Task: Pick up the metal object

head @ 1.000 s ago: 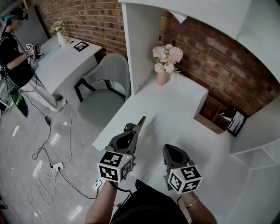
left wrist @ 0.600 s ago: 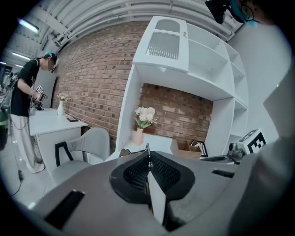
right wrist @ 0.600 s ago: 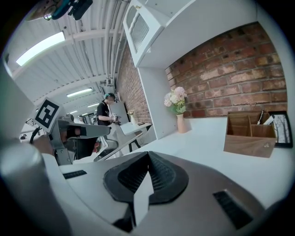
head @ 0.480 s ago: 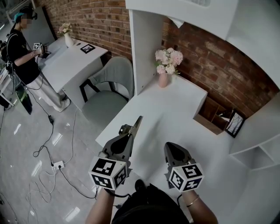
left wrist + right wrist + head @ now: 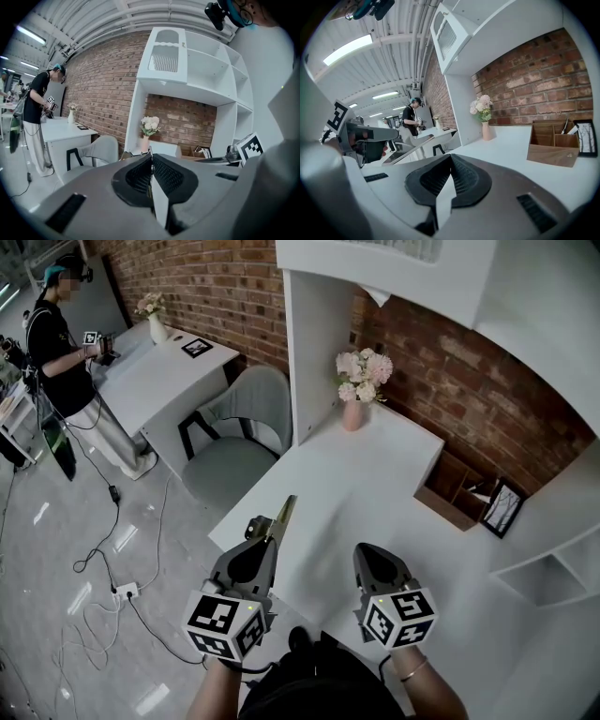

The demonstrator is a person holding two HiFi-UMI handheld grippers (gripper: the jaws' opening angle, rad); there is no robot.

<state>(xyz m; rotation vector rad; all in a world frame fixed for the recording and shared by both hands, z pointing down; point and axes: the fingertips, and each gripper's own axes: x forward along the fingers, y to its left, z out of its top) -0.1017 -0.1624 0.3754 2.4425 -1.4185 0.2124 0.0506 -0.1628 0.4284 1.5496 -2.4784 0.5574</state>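
While the left tongs [image 5: 266, 532] clamp it, the metal object [image 5: 285, 511] points lengthwise forward.

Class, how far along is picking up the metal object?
Done: the left gripper is shut on the metal object, which sticks out past its jaws. In hand: holding it above the white desk. Left: apparently nothing; the right gripper is shut, empty.

The brick wall [image 5: 469, 381] is rough, the desk [image 5: 375, 484] smooth matt, the floor [image 5: 56, 540] glossy, the organiser box [image 5: 450, 488] wooden, the flat strip [image 5: 284, 514] dull metal.
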